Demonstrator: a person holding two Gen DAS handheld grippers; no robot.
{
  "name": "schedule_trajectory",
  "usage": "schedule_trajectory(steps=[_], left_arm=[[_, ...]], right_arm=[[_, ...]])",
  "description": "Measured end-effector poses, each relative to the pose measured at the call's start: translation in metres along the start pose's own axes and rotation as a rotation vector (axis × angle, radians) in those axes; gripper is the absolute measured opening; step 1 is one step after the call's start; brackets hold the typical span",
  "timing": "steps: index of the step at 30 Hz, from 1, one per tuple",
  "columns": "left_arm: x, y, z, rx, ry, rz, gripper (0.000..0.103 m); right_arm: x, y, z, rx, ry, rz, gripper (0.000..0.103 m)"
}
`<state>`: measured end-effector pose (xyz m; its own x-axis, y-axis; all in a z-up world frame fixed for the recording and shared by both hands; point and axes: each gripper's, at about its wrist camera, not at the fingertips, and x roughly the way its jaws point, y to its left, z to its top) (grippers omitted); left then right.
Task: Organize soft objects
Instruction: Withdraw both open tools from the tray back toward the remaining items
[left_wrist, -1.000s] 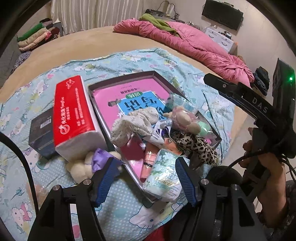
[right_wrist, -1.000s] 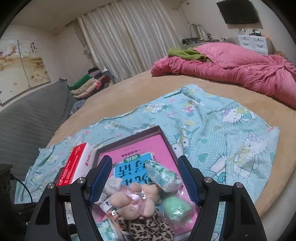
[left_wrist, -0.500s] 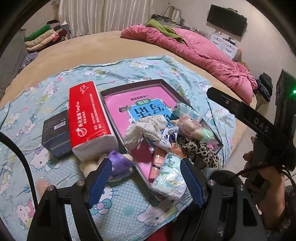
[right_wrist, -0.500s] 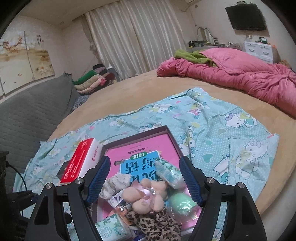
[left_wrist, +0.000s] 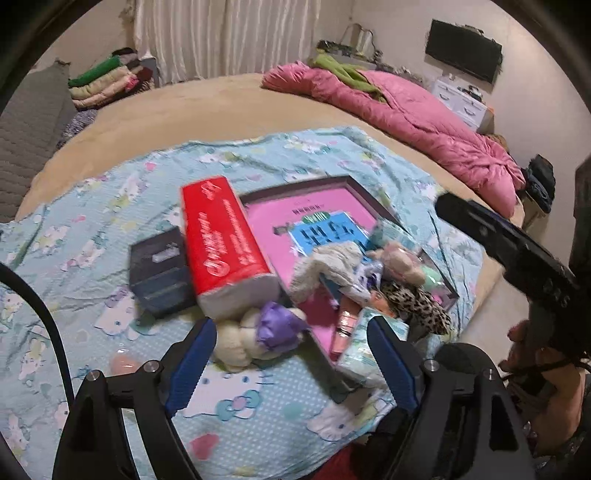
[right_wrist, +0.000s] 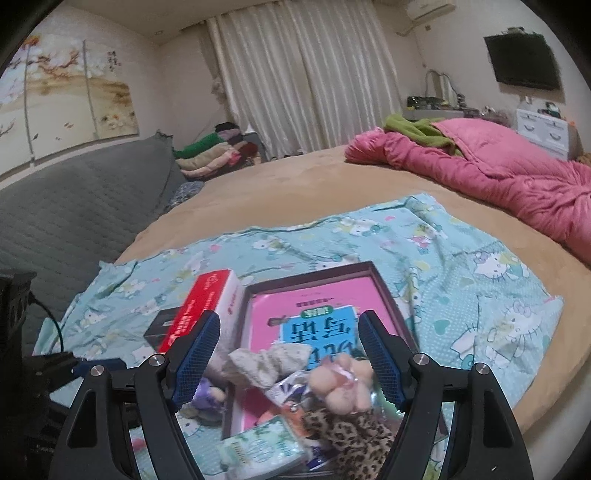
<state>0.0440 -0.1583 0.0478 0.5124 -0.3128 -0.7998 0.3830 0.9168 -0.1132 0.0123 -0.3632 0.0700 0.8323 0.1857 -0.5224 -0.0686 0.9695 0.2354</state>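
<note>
Left gripper (left_wrist: 293, 360): fingers spread wide, empty, poised above the white-and-purple plush toy (left_wrist: 258, 334), which lies on the bed's blue sheet (left_wrist: 92, 221) against the tray (left_wrist: 365, 192) edge, just below the red tissue pack (left_wrist: 221, 240). Right gripper (right_wrist: 288, 360): fingers likewise apart, empty, over the pink plush (right_wrist: 341, 384) and leopard scrunchie (right_wrist: 351, 435) in the tray. Recommendation: lower squarely, close on the toy's middle, avoid snagging the tissue pack.

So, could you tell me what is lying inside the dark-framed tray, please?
In the tray: a pink book, cream cloth, plush toy, leopard fabric. Anything beneath them is hidden.
</note>
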Motion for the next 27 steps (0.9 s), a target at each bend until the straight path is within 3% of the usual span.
schedule_trajectory(steps=[14,27], left_arm=[[-0.041,0.074,-0.002,-0.126,-0.055,0.092,0.084],[-0.047,0.096,-0.023,-0.166,-0.034,0.128,0.084]], right_arm=[[-0.005,0.054,-0.003,-0.129,0.026,0.073,0.079],[0.006,0.096,-0.018,-0.248,0.084,0.143,0.08]])
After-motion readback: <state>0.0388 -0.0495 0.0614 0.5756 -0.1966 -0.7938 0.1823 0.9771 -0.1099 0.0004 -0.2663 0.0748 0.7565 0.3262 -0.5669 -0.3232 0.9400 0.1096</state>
